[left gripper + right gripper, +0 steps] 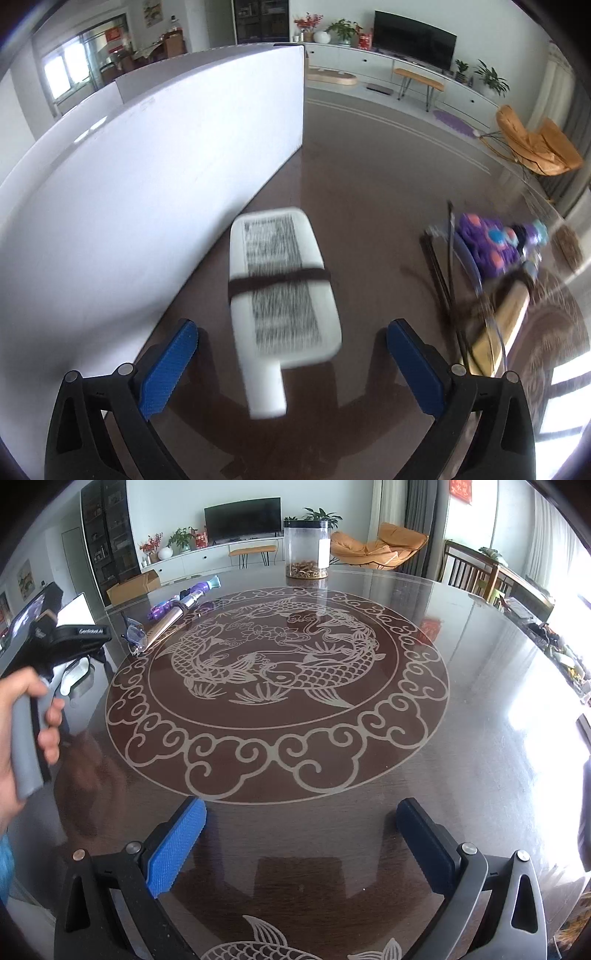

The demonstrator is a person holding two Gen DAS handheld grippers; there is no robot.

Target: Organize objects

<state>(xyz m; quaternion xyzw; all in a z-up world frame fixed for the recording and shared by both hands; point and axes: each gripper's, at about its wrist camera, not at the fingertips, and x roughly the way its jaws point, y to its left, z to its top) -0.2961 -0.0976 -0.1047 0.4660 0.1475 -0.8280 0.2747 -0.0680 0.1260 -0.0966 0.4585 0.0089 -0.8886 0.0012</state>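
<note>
Left gripper (291, 354) is spread wide with a blurry white brush (282, 295) lying between its fingers, not pinched. Right gripper (301, 838) hangs open too, over the table (461, 709).

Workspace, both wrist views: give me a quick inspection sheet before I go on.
Surface: dark glossy round table with a fish pattern.
Job's things: white brush with a dark band lies flat ahead of the left gripper, untouched; purple toy and gold tube lie to its right.
Clutter: clear jar at the far edge; white board stands along the left.
Grippers: left open, empty; right gripper open, empty, over bare table.
Cables: nothing seen.
Surroundings: living room, television, orange chair.
</note>
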